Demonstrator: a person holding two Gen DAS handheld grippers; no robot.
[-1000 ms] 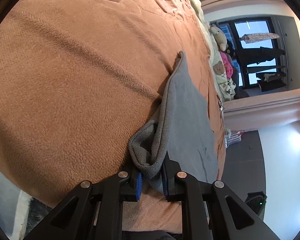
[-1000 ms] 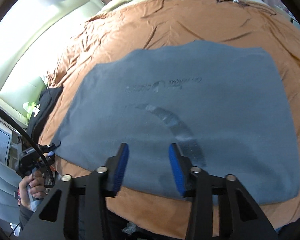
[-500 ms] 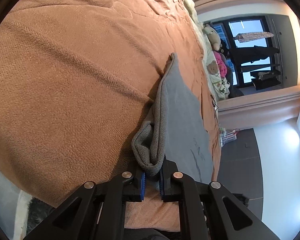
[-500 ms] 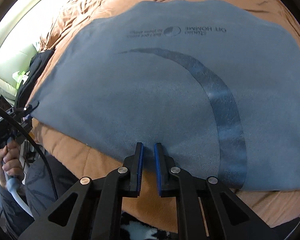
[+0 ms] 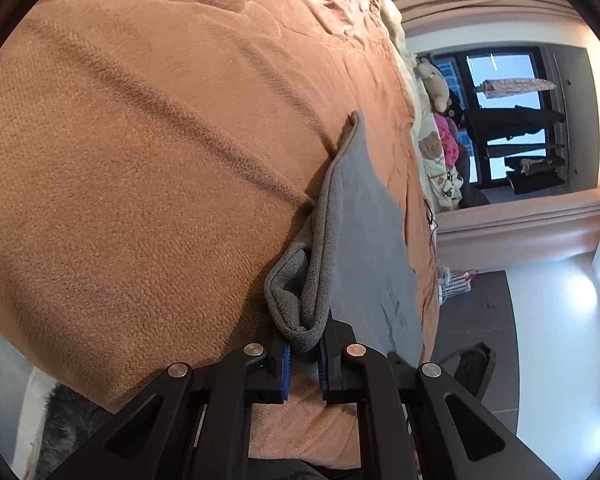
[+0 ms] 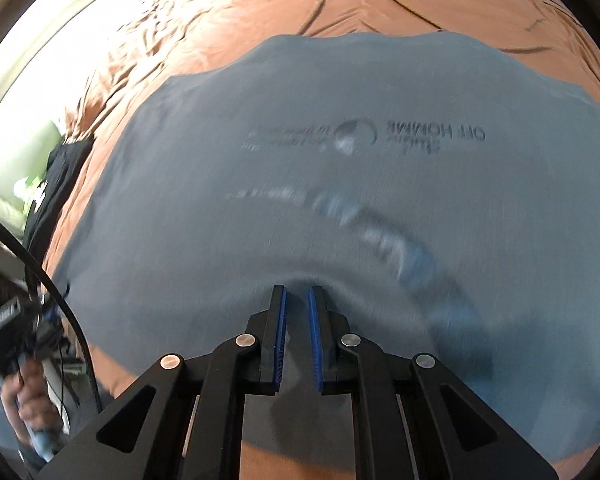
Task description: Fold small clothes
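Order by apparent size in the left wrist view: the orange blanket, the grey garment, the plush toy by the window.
1. orange blanket, fills most of the view.
2. grey garment.
3. plush toy, smallest, though it is far from the camera.

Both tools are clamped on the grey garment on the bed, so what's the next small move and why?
Probably lift both corners together and carry them across. The left tool pinches a bunched edge of the grey garment, the right tool its near hem, and the rest lies flat on the brown blanket.
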